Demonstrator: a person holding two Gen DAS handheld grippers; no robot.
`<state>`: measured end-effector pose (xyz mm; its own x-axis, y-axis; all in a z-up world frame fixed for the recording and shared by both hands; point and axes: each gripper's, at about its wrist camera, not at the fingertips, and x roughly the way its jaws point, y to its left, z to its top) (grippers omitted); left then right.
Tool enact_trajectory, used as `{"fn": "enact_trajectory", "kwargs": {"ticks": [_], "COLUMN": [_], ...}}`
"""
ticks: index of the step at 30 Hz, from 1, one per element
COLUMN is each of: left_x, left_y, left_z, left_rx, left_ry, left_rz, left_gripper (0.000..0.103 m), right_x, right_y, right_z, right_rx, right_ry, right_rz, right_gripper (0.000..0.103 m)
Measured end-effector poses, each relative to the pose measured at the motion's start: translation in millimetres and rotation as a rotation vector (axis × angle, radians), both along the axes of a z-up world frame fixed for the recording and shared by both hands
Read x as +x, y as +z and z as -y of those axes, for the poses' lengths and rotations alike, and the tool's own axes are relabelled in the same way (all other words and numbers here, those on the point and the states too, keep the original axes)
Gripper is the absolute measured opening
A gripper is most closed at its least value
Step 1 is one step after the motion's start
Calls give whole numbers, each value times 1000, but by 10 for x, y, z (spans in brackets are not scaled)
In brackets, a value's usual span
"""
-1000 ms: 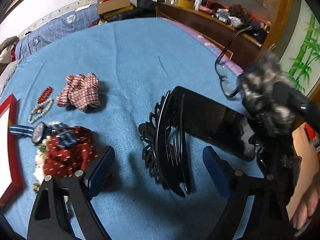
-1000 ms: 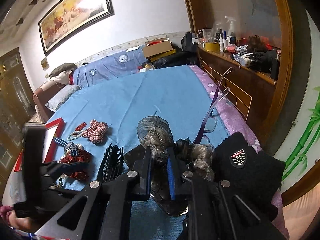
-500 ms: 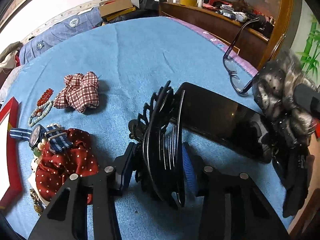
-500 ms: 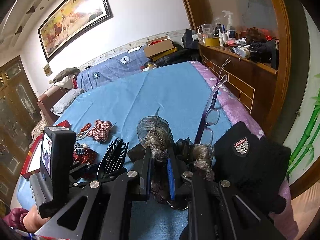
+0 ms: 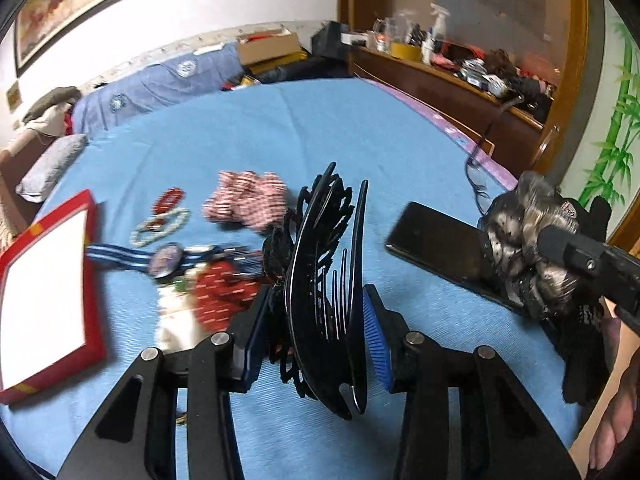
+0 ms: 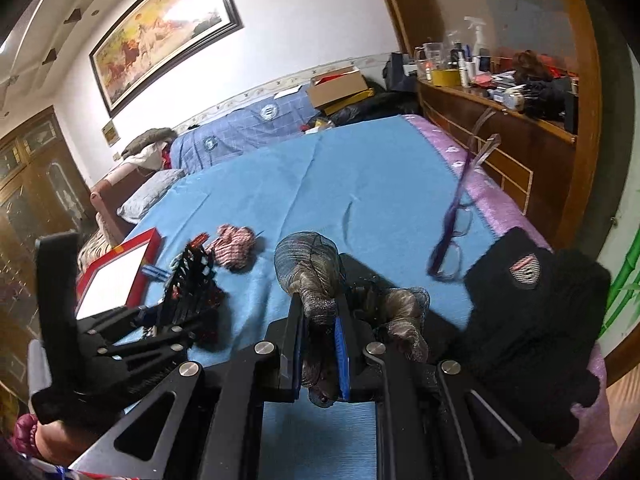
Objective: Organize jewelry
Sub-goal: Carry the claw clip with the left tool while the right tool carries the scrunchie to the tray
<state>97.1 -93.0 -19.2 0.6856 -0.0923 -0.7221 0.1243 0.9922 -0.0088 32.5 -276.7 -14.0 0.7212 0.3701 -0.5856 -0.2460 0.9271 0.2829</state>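
Hair comb (image 5: 320,300), black, is clamped upright between the left gripper (image 5: 316,336) pads, above the blue bedspread (image 5: 280,128). Right gripper (image 6: 318,350) is closed tight on a grey-bronze scrunchie (image 6: 310,276). Just beyond the comb: red dotted scrunchie (image 5: 222,294), striped-strap watch (image 5: 166,258), then bead bracelets (image 5: 160,222) and a plaid scrunchie (image 5: 246,200). Red box (image 5: 48,280) at left, black phone (image 5: 436,244) at right, glasses (image 6: 454,240) farther back.

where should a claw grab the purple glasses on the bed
Take the purple glasses at the bridge between the lenses, coming from above. The lenses rest on the blue bedspread while the thin temples stick up, so the bridge is the sturdier, lower hold.
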Motion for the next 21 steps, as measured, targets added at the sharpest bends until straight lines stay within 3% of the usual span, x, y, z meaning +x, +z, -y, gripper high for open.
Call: {"fn": "enact_trajectory", "kwargs": {"ticks": [21], "left_x": [-479], "left_y": [126], "left_z": [-961], "left_rx": [15], "left_ry": [209], "left_rz": [95], "left_gripper": [43], "right_x": [41], "right_y": [50], "right_z": [-941], "right_rx": [-51], "right_ry": [210], "right_rz": [-4], "right_gripper": [14]}}
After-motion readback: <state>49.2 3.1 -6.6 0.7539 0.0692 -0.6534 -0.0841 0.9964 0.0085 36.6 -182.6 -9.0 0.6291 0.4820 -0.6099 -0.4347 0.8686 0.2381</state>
